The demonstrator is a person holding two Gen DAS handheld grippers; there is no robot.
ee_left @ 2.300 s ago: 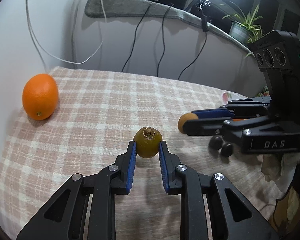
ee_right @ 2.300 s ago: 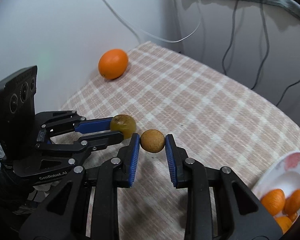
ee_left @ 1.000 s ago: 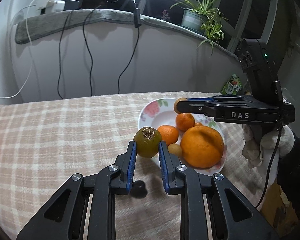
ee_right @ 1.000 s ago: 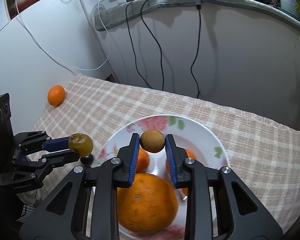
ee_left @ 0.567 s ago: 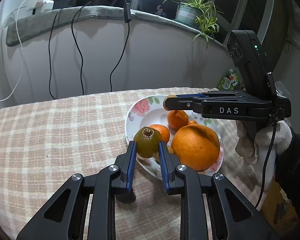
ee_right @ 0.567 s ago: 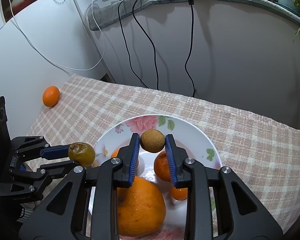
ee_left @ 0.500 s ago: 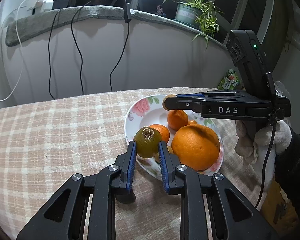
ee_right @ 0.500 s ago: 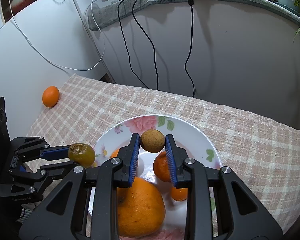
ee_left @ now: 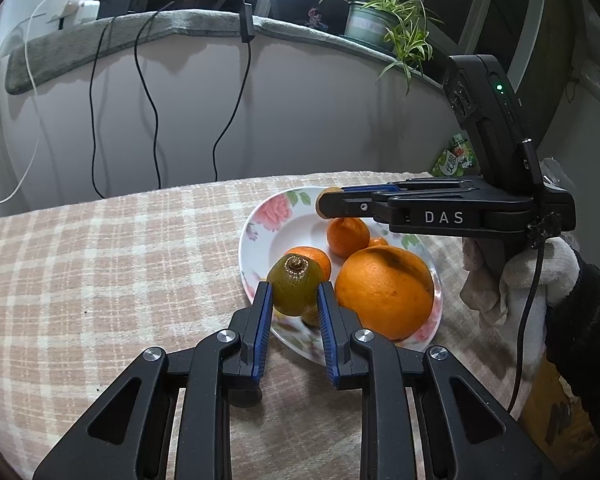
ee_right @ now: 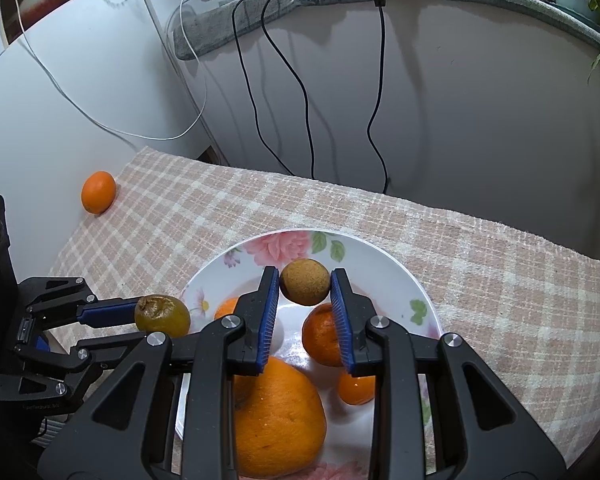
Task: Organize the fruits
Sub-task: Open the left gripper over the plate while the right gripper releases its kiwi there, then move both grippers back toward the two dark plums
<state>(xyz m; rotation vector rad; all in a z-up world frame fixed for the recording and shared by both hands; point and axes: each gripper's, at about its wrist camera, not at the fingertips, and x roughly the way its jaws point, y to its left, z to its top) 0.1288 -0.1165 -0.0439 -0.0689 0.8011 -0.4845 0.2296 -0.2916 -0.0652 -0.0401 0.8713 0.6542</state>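
Left wrist view: left gripper point(ee_left: 293, 300) clamped on a greenish kiwi point(ee_left: 295, 290), held over the near rim of the plate point(ee_left: 256, 236)
Right wrist view: right gripper point(ee_right: 305, 294) clamped on a brown fruit point(ee_right: 304, 282), held above the plate's middle
Plate: big orange point(ee_left: 384, 292) and small mandarins point(ee_left: 347, 236) inside
Cloth point(ee_right: 500, 280): one orange point(ee_right: 98, 192) at the far left edge, well apart from the plate

Floral white plate point(ee_left: 260, 236), checked tablecloth point(ee_left: 100, 264)
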